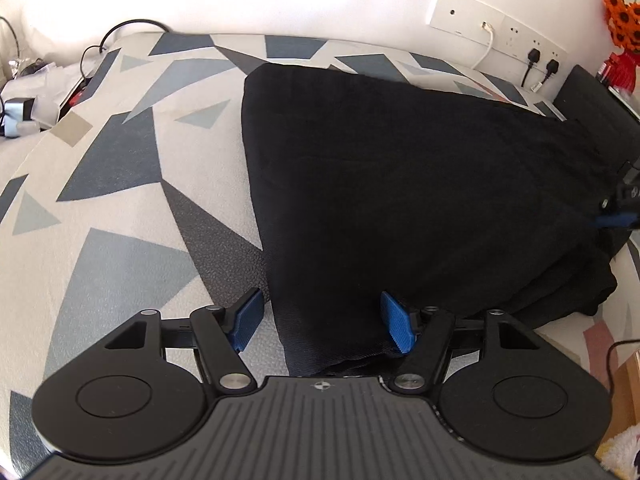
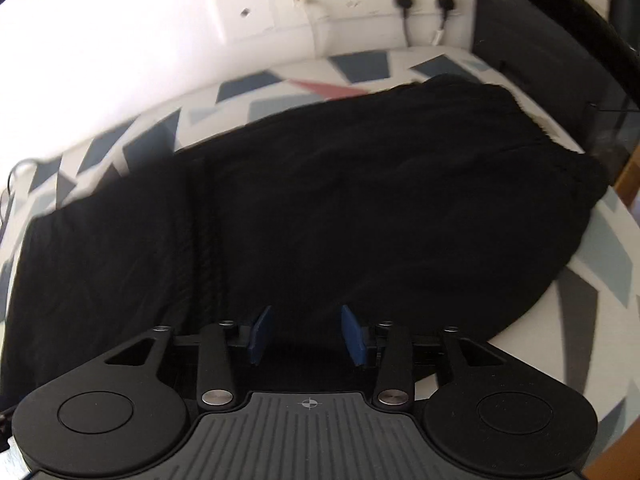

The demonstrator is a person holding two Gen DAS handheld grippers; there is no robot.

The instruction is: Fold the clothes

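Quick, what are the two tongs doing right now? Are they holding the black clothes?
Left tongs: open, straddling the black garment's near edge, not pinching.
Right tongs: partly open over the garment; whether they grip it can't be told.

Home: patterned bedspread [image 1: 120, 184], wall sockets [image 1: 500, 28], flowers [image 1: 624, 16].

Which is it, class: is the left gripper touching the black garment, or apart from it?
Cannot tell. In the left wrist view the left gripper has its open jaws astride the black garment's near corner, but no contact or gap shows plainly.
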